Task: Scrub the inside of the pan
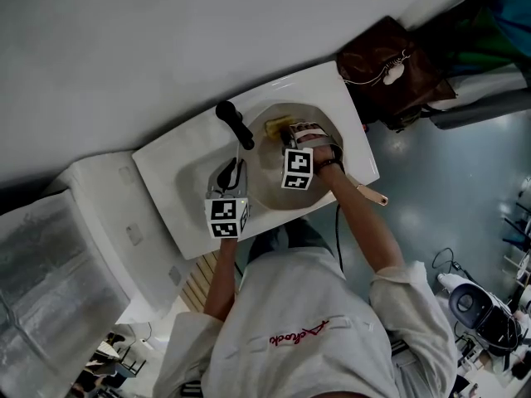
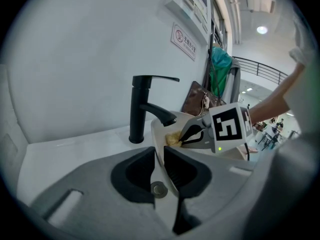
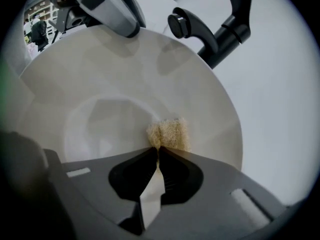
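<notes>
**Asker:** What does the head view show?

**Me:** I am looking steeply down on a white sink (image 1: 166,177) with a black tap (image 1: 235,123). A cream pan (image 1: 267,189) sits in the basin. My left tool (image 1: 234,168) has hold of the pan's rim. My right tool (image 1: 288,135) reaches into the pan, with a yellow sponge (image 1: 276,125) at its tips.

**Asker:** And the left tool's own view?

**Me:** Its jaws are closed on the pan's thin rim, which runs upright between them. Beyond them the tap stands on the sink's ledge, and the right tool holds the sponge inside the pan.

**Asker:** And the right tool's view?

**Me:** Its jaws are clamped together on the sponge. The sponge presses against the pan's inner wall, just above the flat base. The left tool shows at the far rim, with the tap behind the pan.
</notes>
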A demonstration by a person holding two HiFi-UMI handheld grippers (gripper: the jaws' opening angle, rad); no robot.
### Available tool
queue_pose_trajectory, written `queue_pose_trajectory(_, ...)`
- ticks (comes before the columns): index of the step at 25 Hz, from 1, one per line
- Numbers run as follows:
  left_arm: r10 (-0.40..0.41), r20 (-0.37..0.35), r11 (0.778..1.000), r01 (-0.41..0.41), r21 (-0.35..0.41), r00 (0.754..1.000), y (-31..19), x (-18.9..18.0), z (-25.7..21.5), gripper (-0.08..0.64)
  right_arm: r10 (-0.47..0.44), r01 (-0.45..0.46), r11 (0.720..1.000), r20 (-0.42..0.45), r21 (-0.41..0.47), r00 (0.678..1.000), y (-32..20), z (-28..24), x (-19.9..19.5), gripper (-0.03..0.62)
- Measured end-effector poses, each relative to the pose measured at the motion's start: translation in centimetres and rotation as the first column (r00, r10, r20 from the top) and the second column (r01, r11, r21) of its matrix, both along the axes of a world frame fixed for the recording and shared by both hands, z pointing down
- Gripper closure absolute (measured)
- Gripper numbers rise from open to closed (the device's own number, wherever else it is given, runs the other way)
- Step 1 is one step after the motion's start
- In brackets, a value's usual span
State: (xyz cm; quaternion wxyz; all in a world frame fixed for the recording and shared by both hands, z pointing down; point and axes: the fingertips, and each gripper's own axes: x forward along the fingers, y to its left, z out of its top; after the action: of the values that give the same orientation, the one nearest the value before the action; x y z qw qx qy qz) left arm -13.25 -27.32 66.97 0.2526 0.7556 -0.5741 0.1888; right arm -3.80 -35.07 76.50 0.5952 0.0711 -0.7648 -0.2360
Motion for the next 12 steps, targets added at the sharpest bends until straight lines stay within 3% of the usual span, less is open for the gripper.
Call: queue_pose_trajectory(12, 0.001, -0.009, 1.000, -0.002, -0.004, 1.000, -0.1, 0.0, 0.3, 0.502, 0.076, -0.077, 0.997, -0.048, -0.029, 0.996, 0.2, 0.9, 4.0, 0.568)
